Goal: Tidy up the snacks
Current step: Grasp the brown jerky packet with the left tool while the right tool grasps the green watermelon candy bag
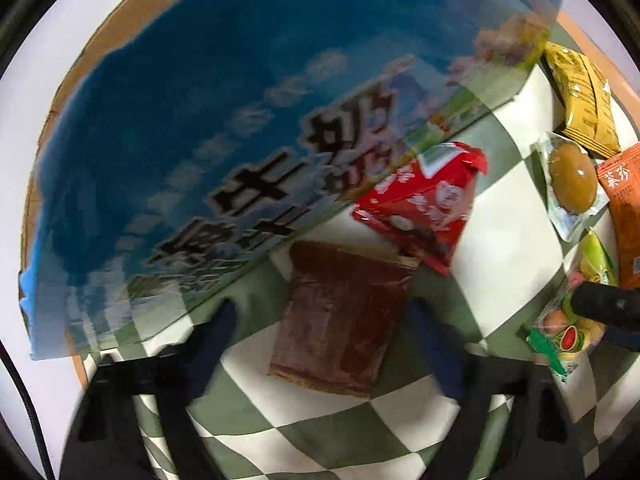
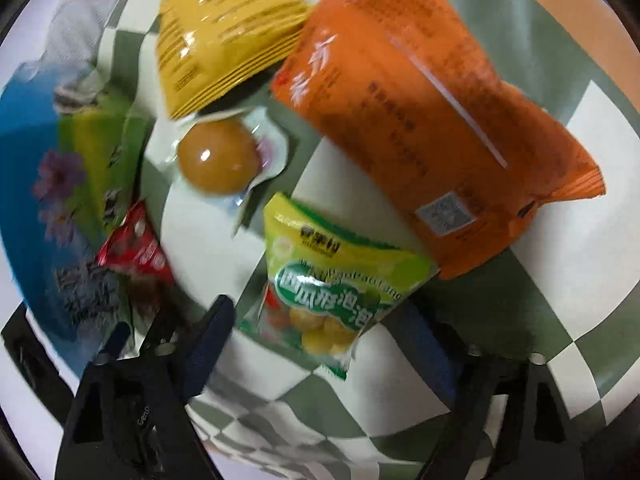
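On my left wrist view, the large blue printed carton [image 1: 208, 128] fills the upper left of the frame, standing on the green-and-white checkered cloth [image 1: 320, 432]. The flat brown rectangular packet [image 1: 340, 316] lies at centre, between my left tool's [image 1: 324, 332] fingers. The red foil snack bag [image 1: 424, 204] sits just above it, right of centre, against the carton's lower edge. Along the right edge, top to bottom: the yellow crinkled packet [image 1: 584, 100], the clear-wrapped brown egg [image 1: 572, 180], the orange snack bag [image 1: 624, 208].

On my right wrist view, the green candy pouch [image 2: 332, 284] lies lower centre, between my right tool's [image 2: 316, 340] fingers.
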A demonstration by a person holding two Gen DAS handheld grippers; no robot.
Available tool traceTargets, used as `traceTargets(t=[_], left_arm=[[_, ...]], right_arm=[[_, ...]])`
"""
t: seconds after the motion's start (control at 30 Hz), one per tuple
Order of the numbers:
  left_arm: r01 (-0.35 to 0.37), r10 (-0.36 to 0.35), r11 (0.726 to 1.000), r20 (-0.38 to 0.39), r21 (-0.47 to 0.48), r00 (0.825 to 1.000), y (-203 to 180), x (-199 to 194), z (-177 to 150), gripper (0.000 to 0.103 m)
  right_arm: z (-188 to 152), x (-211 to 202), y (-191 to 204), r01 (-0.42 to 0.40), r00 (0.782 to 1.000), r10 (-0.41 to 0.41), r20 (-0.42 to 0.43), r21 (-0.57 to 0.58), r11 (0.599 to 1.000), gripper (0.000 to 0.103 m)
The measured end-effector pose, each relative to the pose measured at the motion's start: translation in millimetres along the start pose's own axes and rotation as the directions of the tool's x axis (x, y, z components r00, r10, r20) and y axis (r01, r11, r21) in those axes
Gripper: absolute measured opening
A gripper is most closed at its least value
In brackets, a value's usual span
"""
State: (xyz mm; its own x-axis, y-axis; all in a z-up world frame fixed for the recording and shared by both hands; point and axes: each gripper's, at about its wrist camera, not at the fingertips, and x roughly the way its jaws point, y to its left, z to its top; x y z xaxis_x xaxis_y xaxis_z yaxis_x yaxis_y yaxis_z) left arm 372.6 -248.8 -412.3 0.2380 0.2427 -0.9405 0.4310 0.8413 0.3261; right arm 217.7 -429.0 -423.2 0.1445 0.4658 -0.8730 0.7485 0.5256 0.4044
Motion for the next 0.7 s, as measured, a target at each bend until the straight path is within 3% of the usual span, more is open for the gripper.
traceTargets(t=[0.03, 0.13, 0.17, 0.27, 0.33, 0.43, 0.47, 0.57, 0.63, 0.7], left_arm=[[0.015, -0.015, 1.0, -0.012, -0.013, 1.0, -1.3, 1.3, -1.5, 0.056], [0.05, -0.052, 0.997, -0.029, -0.066, 0.998, -3.3, 5.2, -14.4, 0.056], [0.064, -0.067, 0.994, -0.035, -0.088, 0.997, -2.5, 6.3, -19.6, 0.056], [0.119, -0.13, 0.976, -0.05, -0.182, 0.99, 5.9, 7.7, -36.3, 0.056], [0.166, -0.189, 0.949, -0.063, -0.27, 0.98, 14.0, 9.8, -53.4, 0.056], [0.26, -0.329, 0.851, -0.078, -0.456, 0.941, 33.7, 18.5, -86.4, 0.056], [0.291, -0.389, 0.793, -0.076, -0.536, 0.918, 42.2, 23.5, -101.9, 0.056], [0.341, -0.499, 0.663, -0.053, -0.667, 0.865, 54.8, 33.6, -135.9, 0.056], [0.357, -0.524, 0.634, -0.04, -0.686, 0.851, 56.1, 36.1, -148.1, 0.056], [0.377, -0.533, 0.644, -0.037, -0.666, 0.845, 52.5, 39.9, -152.2, 0.058]], right_arm=[[-0.6, 1.6, 2.9, 0.017, 1.0, -0.017, 0.006, -0.028, 0.999, 0.076], [-4.0, 4.8, 22.3, 0.082, 0.997, -0.079, 0.021, -0.178, 0.981, 0.062], [-6.5, 6.3, 28.7, 0.106, 0.994, -0.102, 0.028, -0.238, 0.965, 0.062], [-19.5, 14.2, 48.7, 0.167, 0.985, -0.163, 0.048, -0.458, 0.873, 0.062], [-33.7, 20.7, 61.7, 0.211, 0.975, -0.213, 0.069, -0.606, 0.767, 0.061], [-55.3, 28.5, 73.4, 0.269, 0.953, -0.281, 0.113, -0.743, 0.613, 0.06], [-62.2, 31.2, 77.1, 0.285, 0.945, -0.301, 0.129, -0.775, 0.563, 0.06], [-86.9, 40.6, 85.6, 0.32, 0.918, -0.359, 0.17, -0.851, 0.416, 0.06], [-97.4, 46.5, 87.1, 0.313, 0.908, -0.387, 0.16, -0.874, 0.372, 0.06], [-103.7, 51.9, 88.0, 0.299, 0.903, -0.406, 0.14, -0.884, 0.359, 0.06]])
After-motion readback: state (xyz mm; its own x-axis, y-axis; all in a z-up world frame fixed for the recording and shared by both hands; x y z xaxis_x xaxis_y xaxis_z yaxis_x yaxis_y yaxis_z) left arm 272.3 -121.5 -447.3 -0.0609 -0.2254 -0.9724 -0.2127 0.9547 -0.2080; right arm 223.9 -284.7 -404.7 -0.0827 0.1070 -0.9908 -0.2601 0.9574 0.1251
